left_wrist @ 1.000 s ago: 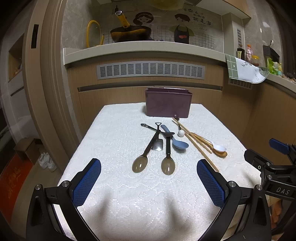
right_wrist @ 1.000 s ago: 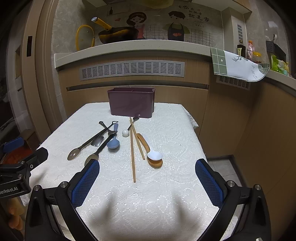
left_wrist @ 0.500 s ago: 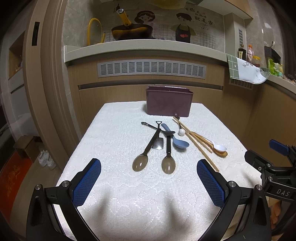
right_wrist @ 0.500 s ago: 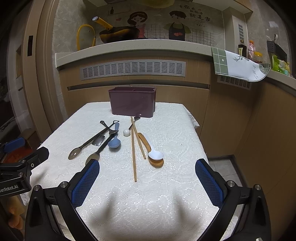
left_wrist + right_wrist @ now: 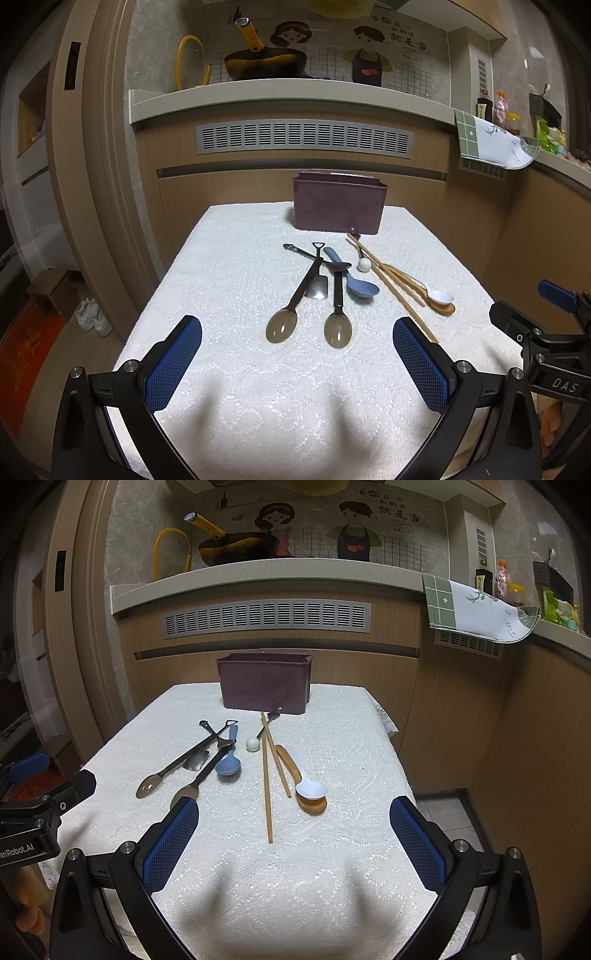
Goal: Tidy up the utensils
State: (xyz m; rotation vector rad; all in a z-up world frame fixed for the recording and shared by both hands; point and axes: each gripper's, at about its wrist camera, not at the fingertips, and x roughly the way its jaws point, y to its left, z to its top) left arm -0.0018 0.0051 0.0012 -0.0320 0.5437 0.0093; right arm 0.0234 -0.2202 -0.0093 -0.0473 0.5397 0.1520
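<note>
Several utensils lie loose mid-table: two dark-handled spoons (image 5: 282, 328) (image 5: 337, 330), a blue spoon (image 5: 362, 288), a small shovel-shaped spoon (image 5: 318, 288), wooden chopsticks (image 5: 391, 288), and a white spoon (image 5: 441, 296) resting on a wooden spoon (image 5: 445, 308). A purple utensil box (image 5: 338, 206) stands at the far edge. My left gripper (image 5: 297, 363) hovers open over the near table, empty. My right gripper (image 5: 293, 840) is open too, near the chopsticks (image 5: 266, 790) and white spoon (image 5: 312, 789); the box (image 5: 264, 692) is beyond.
The table has a white lace cloth (image 5: 240, 266). A small white ball-ended piece (image 5: 364, 264) lies by the chopsticks. Wooden cabinets and a counter with a pan (image 5: 264, 64) rise behind. A cloth (image 5: 476, 613) hangs off the right counter. Floor drops off on both sides.
Both grippers have drifted slightly; the views shifted a little downward and the utensils sit marginally lower in frame. Nothing on the table has moved.
</note>
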